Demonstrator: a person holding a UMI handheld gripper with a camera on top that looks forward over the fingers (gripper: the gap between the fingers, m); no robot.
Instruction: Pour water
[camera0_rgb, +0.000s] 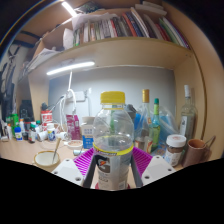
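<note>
A clear plastic bottle (113, 140) with a yellow cap is standing upright between the gripper's (112, 165) two fingers, whose purple pads (87, 163) are pressing against its sides, clamping it just above the tabletop (25, 155). The bottle is carrying a dark label around its lower half. Beside the left finger, a small glass bowl (47, 157) is sitting on the tabletop. Behind it, small bottles and jars are crowding the back of the tabletop, with taller bottles (150, 118) to the right, next to a lidded jar (176, 149) and a brown mug (196, 150). Overhead, a shelf of books (125, 25) is running above a glowing strip light (70, 68).
</note>
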